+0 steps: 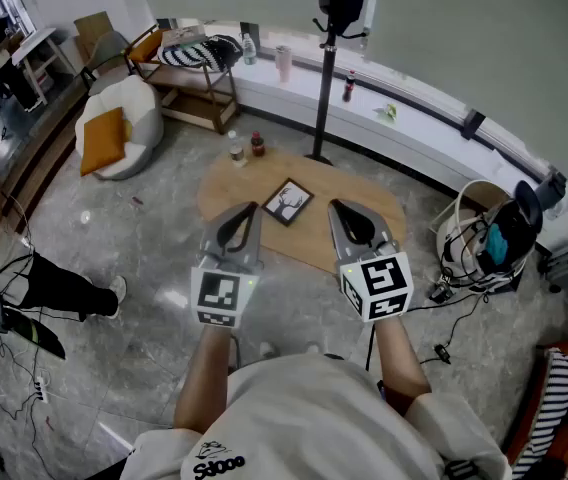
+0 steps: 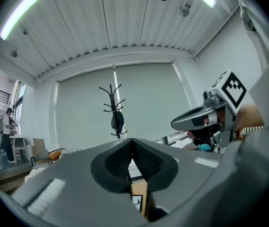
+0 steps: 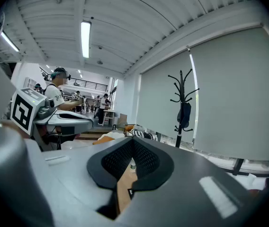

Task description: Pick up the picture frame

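Note:
The black picture frame (image 1: 289, 202), showing a deer drawing, lies flat on the low oval wooden table (image 1: 364, 208). Both grippers hover level over the table's near edge, one on each side of the frame and apart from it. My left gripper (image 1: 252, 208) is shut and holds nothing. My right gripper (image 1: 335, 206) is also shut and empty. In the left gripper view the jaws meet at the tip (image 2: 132, 140), and a sliver of the frame (image 2: 137, 201) shows beneath them. In the right gripper view the closed jaws (image 3: 133, 140) have bare wood (image 3: 123, 186) beneath them.
Two small bottles (image 1: 235, 149) (image 1: 257, 144) stand at the table's far left end. A coat stand (image 1: 324, 68) rises behind the table. A white armchair with an orange cushion (image 1: 114, 128) sits at the left, a basket (image 1: 479, 230) with cables at the right, and a seated person's leg (image 1: 64, 288) at the left.

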Action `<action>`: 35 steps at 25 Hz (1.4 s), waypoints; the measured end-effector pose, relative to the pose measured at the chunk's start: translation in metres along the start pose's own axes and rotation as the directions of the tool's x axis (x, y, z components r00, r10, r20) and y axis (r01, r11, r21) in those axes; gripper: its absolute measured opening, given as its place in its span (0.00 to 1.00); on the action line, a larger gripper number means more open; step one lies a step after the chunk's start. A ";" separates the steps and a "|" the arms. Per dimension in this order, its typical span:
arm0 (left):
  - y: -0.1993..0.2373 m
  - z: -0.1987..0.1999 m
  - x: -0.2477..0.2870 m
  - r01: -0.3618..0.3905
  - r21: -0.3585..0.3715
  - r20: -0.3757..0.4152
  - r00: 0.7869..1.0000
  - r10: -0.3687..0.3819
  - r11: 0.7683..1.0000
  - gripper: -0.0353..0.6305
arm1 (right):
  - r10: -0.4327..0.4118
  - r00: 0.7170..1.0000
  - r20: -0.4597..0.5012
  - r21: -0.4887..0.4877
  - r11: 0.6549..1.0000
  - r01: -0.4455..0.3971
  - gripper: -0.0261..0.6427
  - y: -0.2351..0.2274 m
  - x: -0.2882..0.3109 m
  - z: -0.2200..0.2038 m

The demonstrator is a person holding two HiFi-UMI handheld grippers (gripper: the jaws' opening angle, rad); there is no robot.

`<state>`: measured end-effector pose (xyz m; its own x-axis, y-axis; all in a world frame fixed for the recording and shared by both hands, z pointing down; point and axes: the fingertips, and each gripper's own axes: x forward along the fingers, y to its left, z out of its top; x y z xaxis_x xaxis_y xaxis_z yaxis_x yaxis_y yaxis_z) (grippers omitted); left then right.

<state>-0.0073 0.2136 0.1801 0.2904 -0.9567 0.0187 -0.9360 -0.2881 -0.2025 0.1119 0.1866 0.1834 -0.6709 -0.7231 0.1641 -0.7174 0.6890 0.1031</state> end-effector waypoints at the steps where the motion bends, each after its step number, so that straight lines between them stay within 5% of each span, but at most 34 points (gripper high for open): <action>1: -0.002 -0.001 0.001 0.000 -0.001 -0.001 1.000 0.000 1.000 0.07 | -0.001 1.000 -0.003 -0.001 1.000 0.001 0.04 -0.002 -0.001 -0.002; 18: -0.035 -0.008 -0.003 -0.051 -0.007 -0.048 0.998 0.051 0.999 0.07 | 0.037 0.999 0.003 0.025 0.999 -0.037 0.04 -0.022 -0.025 -0.019; 29: -0.066 -0.017 -0.011 -0.067 -0.116 -0.054 0.997 0.061 0.991 0.07 | 0.061 0.998 -0.017 0.042 0.997 -0.061 0.04 -0.039 -0.043 -0.043; 35: -0.061 -0.011 0.000 -0.078 -0.072 -0.047 0.996 0.075 0.994 0.07 | 0.076 0.997 -0.019 0.032 0.997 -0.075 0.04 -0.042 -0.035 -0.042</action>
<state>0.0477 0.2307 0.2031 0.2102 -0.9764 0.0494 -0.9677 -0.2150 -0.1320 0.1731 0.1852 0.2145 -0.7197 -0.6678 0.1897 -0.6706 0.7395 0.0589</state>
